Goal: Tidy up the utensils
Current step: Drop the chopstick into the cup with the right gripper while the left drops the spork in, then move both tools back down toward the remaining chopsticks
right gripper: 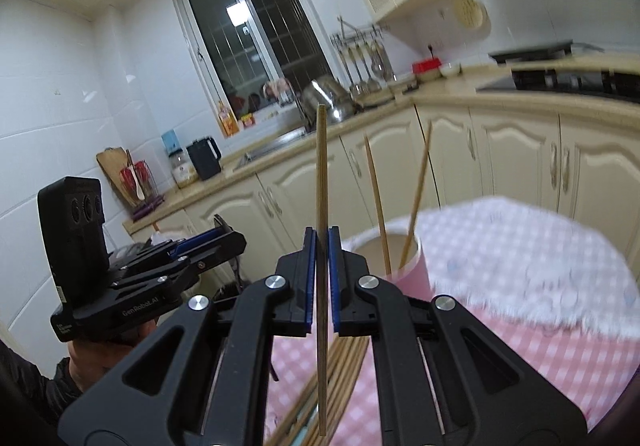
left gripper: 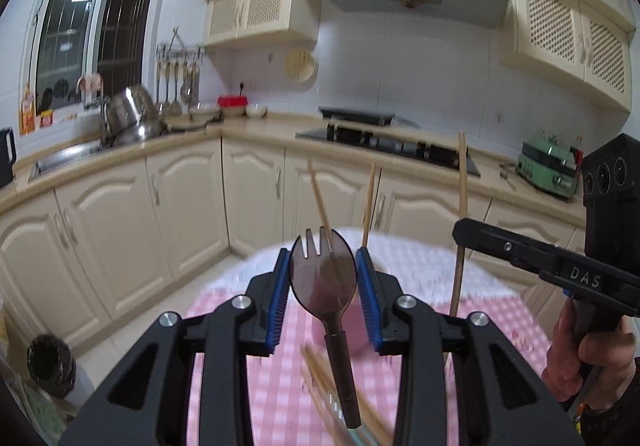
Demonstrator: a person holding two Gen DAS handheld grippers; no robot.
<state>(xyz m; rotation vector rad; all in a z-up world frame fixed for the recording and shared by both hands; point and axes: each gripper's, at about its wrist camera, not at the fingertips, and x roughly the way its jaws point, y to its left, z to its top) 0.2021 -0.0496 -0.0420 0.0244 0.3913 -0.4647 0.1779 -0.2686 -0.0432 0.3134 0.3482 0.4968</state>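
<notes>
My left gripper (left gripper: 323,270) holds a dark translucent plastic spork (left gripper: 322,278) by its head, handle pointing down, above the pink checked tablecloth (left gripper: 280,366). My right gripper (right gripper: 321,246) is shut on a single wooden chopstick (right gripper: 321,173), held upright; it also shows in the left wrist view (left gripper: 460,213). A pink cup (right gripper: 408,266) stands on the table just right of it with two chopsticks (right gripper: 376,197) leaning inside. A bundle of loose chopsticks (right gripper: 340,374) lies on the cloth below the gripper. The same bundle shows blurred in the left wrist view (left gripper: 320,378).
The table has a white lace cover (right gripper: 540,254) at its far end. Cream kitchen cabinets (left gripper: 180,205) and a counter with sink (left gripper: 64,157), steel pots (left gripper: 132,117) and a stove (left gripper: 384,141) lie beyond. A dark bin (left gripper: 50,366) stands on the floor left.
</notes>
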